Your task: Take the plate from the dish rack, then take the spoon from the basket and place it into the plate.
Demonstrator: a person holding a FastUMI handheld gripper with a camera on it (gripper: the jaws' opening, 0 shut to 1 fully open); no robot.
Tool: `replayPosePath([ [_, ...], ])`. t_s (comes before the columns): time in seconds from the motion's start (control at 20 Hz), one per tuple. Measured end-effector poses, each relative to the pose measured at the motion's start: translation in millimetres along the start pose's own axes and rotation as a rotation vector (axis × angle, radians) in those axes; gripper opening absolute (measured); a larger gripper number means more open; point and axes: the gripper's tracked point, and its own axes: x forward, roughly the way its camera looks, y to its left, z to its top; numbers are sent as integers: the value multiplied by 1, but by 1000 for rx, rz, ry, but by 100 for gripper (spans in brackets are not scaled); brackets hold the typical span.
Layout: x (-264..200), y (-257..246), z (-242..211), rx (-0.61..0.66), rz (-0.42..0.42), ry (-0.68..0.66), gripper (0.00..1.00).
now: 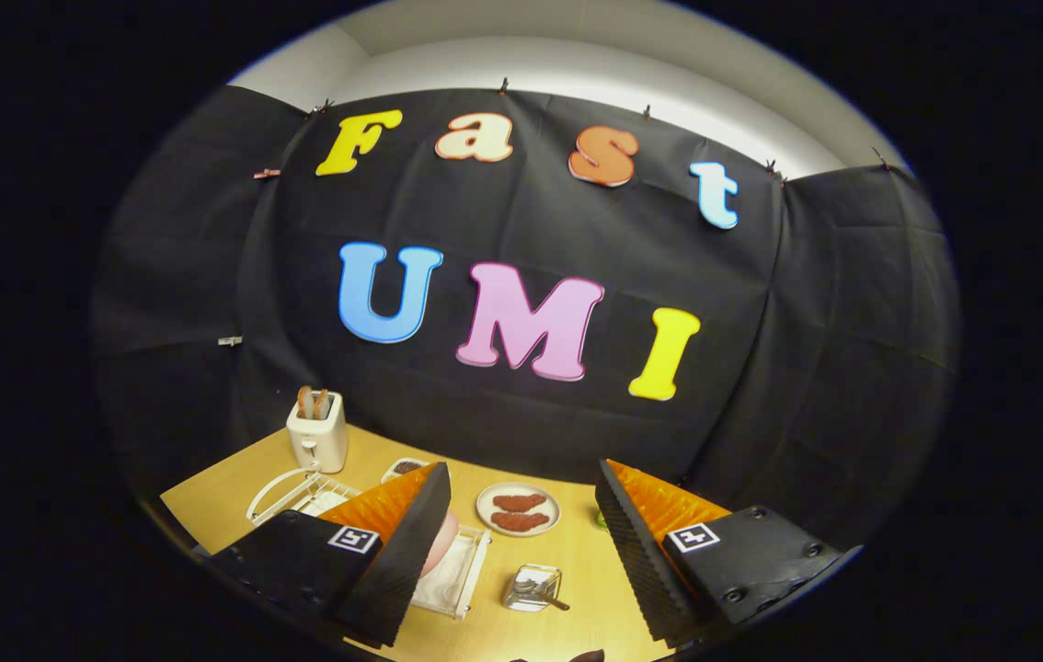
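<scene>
Two fingers of the gripper (517, 542) are spread wide, with nothing held. On the table (577, 561), the pink plate (441, 542) is seen standing in the dish rack (452, 579), beside one finger. The plate's rim should be pinched gently, then lifted straight up.

Gripper (521, 552) raised and level, fingers (402, 552) spread wide apart, nothing between them
</scene>
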Motion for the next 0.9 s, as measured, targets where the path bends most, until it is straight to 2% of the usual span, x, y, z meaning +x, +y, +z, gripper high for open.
replayPosePath([
  [0.25, 53, 40, -60, 41, 84, 218, 98],
  [0.65, 134, 92, -177, 150, 153, 630, 98],
  [0.9, 170, 99, -224, 182, 128, 768, 96],
])
